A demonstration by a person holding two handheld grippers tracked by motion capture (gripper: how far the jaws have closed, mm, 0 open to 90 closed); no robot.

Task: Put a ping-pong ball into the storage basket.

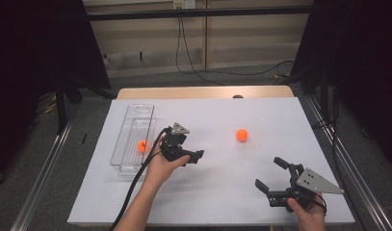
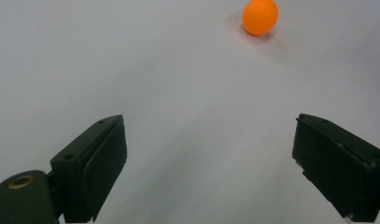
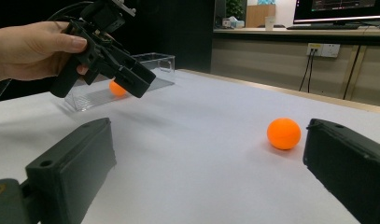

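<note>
White covering spreads over the table [image 1: 213, 192], with dark curtains at both sides. Left claw [image 1: 196, 155], jaws apart and empty, hangs above the table just right of a clear tray [image 1: 131, 120] that holds one orange ball [image 1: 142, 146]. Right claw [image 1: 269, 173], jaws also wide apart and empty, sits near the table's near right corner. A second orange ball [image 1: 241, 135] lies loose on the table between and beyond the two claws

Two orange balls [image 1: 241, 135] [image 1: 142, 146], clear tray [image 1: 144, 110], white table cover [image 1: 222, 192], black claws [image 1: 194, 156] [image 1: 269, 173].
</note>
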